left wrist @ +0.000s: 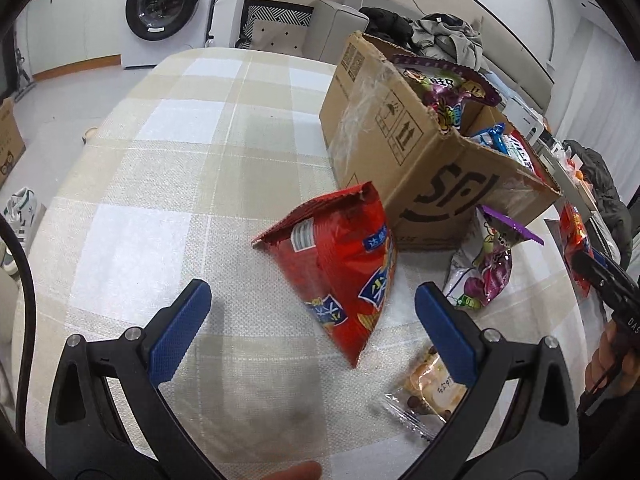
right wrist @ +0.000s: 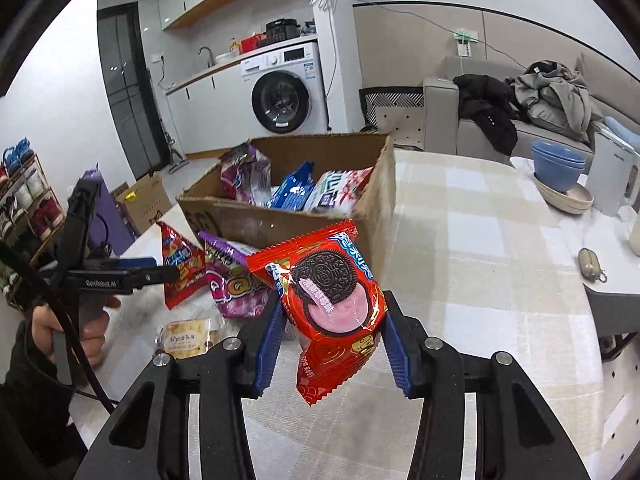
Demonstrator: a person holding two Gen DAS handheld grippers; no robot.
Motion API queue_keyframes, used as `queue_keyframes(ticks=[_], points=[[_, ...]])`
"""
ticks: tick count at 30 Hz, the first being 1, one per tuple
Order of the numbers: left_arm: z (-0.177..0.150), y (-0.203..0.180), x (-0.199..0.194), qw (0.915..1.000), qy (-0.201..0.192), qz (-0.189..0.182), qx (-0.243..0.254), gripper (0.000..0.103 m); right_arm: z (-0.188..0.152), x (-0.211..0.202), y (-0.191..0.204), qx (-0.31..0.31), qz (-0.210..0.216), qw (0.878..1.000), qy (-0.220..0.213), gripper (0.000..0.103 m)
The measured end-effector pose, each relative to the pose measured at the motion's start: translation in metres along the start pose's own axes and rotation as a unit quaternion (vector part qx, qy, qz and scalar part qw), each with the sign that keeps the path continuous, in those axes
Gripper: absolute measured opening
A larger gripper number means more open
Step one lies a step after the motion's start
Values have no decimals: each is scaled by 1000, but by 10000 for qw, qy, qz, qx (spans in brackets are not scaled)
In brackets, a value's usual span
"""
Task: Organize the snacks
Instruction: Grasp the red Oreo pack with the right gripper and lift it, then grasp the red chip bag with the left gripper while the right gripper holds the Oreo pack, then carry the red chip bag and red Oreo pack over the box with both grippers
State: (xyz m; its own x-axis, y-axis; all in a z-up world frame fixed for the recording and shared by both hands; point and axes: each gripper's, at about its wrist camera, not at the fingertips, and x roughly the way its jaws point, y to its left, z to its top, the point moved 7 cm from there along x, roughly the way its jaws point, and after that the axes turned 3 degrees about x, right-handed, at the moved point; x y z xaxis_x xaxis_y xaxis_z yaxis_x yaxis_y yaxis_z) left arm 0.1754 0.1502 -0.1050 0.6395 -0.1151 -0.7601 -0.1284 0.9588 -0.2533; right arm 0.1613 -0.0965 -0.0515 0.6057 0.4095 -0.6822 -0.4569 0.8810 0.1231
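Red Oreo packet (right wrist: 334, 312) was clamped in right tool (right wrist: 330, 344), lifted clear above table (right wrist: 480, 280), just before cardboard box (right wrist: 280, 224) near corner. Left tool (left wrist: 312, 320) gaped wide, empty, angled down over red chip bag (left wrist: 344, 272). Cookie pack (left wrist: 428, 380), purple bag (left wrist: 488, 264) lay beside box. Broad bare cloth stretched toward far table edge.

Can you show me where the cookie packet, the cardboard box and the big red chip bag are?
cookie packet (right wrist: 334, 308): right wrist view, on the cookie picture.
cardboard box (left wrist: 404, 148): left wrist view, on its taped side wall.
red chip bag (left wrist: 340, 264): left wrist view, on its front.
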Motion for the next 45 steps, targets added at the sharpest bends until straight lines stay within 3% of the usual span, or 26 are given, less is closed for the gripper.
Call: queue_keyframes(ticks=[4, 9, 10, 14, 23, 32, 45], points=[[0, -5, 8, 10000, 18, -95, 12, 100, 4, -5, -2, 28, -4, 10000, -71, 47], [4, -11, 20, 9999, -18, -142, 31, 91, 5, -7, -4, 36, 0, 10000, -82, 47], [6, -13, 22, 9999, -53, -158, 26, 89, 5, -8, -6, 48, -14, 10000, -84, 47], [12, -18, 31, 9999, -88, -77, 54, 62, 4, -10, -9, 71, -55, 9999, -101, 47], [14, -32, 29, 9990, -163, -119, 389, 44, 4, -10, -8, 76, -51, 9999, -98, 47], [7, -32, -6, 9972, -459, -87, 590, 43, 4, -8, -6, 80, -14, 9999, -117, 47], [25, -27, -70, 9926, -1046, -129, 598, 43, 6, -8, 0, 81, 29, 9996, -255, 47]])
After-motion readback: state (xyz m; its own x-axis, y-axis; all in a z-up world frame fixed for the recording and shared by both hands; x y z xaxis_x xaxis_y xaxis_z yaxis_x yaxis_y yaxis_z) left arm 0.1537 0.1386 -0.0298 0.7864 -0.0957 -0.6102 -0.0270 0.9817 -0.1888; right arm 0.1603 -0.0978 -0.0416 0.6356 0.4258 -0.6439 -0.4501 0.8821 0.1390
